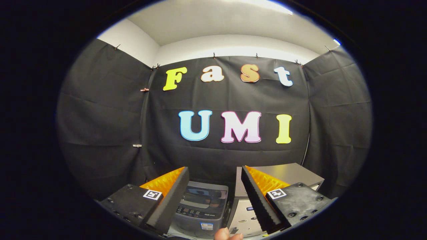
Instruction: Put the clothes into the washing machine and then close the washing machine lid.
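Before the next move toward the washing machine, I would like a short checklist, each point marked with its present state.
1. Tongs open and holding nothing: ok.
2. Washing machine in view, ahead between the fingers: ok.
3. Lid open for loading: not ok, it looks shut.
4. Clothes located: cannot tell.
5. Path to the machine free: cannot tell; a fingertip shows just below it.
6. Grey cabinet stands close beside the machine, so keep off it: ok.

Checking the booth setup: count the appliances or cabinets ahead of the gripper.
2: the washing machine between the open fingers, and a grey cabinet beside it. Others may be hidden.
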